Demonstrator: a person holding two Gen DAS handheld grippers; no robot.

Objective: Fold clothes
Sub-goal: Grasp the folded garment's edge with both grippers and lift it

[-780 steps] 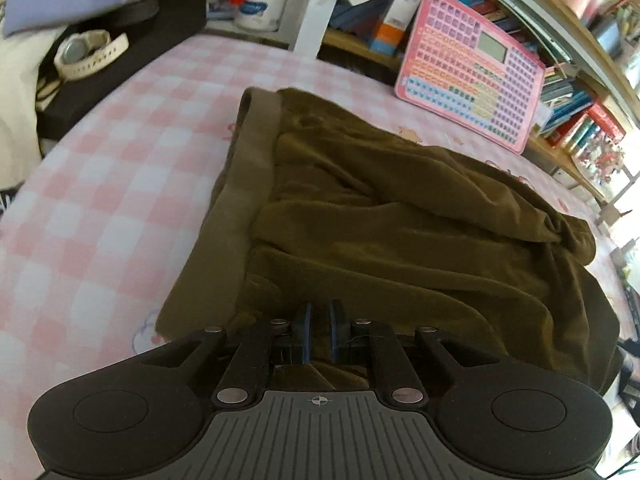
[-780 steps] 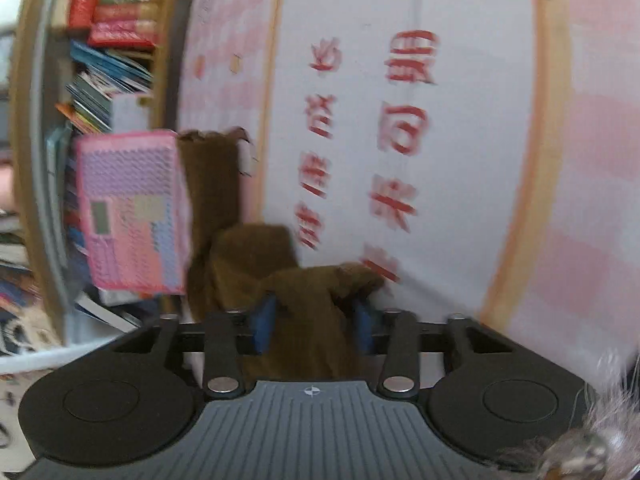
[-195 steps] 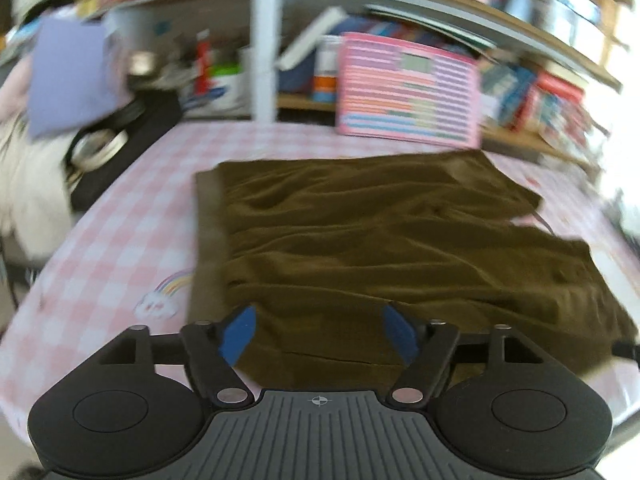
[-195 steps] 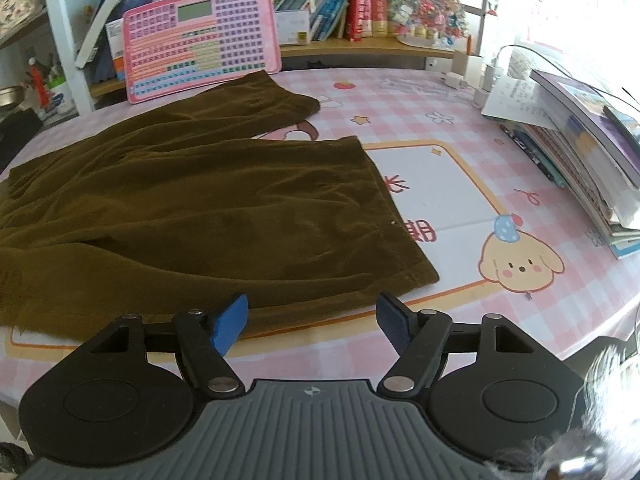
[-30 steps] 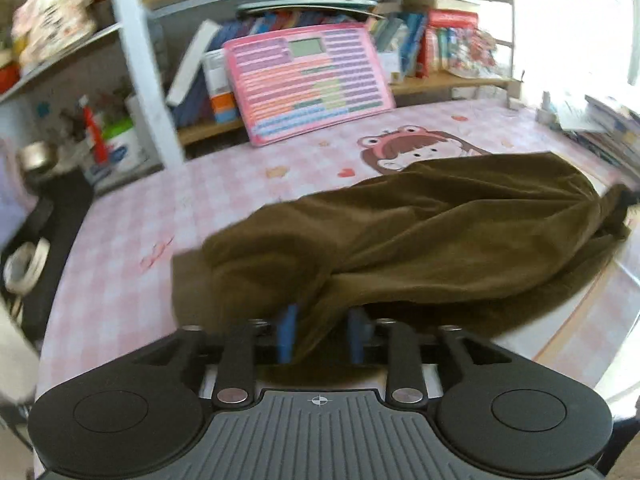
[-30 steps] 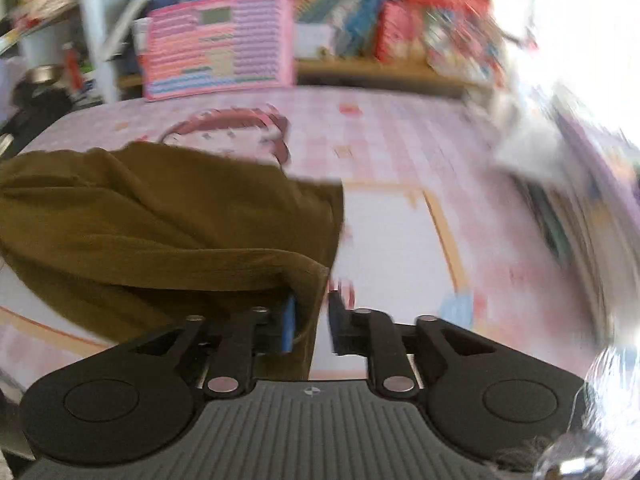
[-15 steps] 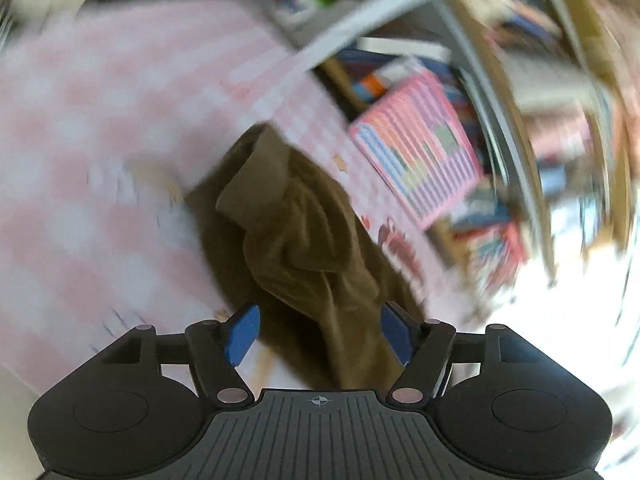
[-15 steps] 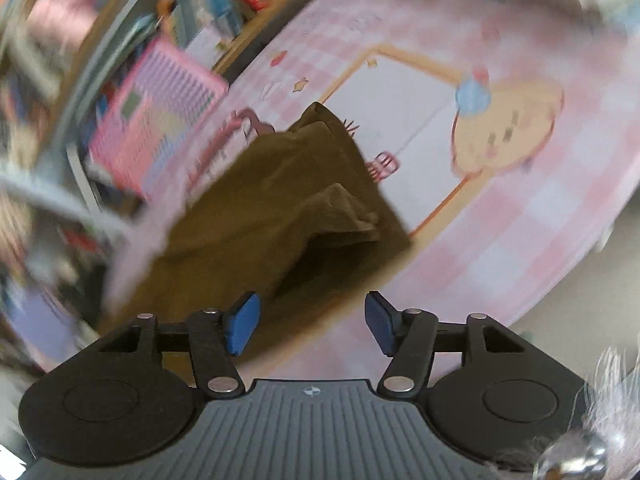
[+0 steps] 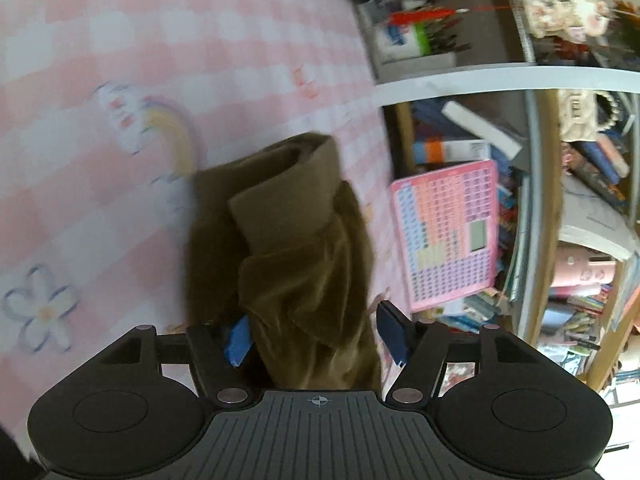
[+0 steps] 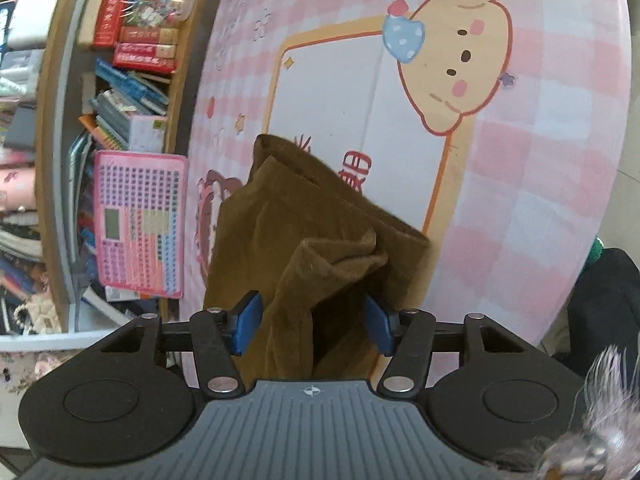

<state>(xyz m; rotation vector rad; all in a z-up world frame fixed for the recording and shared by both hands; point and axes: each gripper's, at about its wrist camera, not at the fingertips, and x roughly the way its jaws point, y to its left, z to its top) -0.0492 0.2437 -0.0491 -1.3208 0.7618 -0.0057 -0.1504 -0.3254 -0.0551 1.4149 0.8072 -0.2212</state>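
Observation:
The brown corduroy garment lies folded over on the pink checked tablecloth. In the left wrist view its waistband end is doubled up and runs between the blue pads of my left gripper, whose jaws stand wide apart. In the right wrist view the garment's hem end lies bunched between the pads of my right gripper, also wide apart. Neither gripper pinches the cloth. Both cameras are tilted steeply sideways.
A pink keypad toy leans against the bookshelf behind the table; it also shows in the right wrist view. Books fill the shelves. A cartoon dog print and an orange frame mark the cloth. The table edge is at right.
A second ago both grippers were shut on the garment, carrying it folded over. Since then both opened and let it go, and the wrists have rolled sideways above it.

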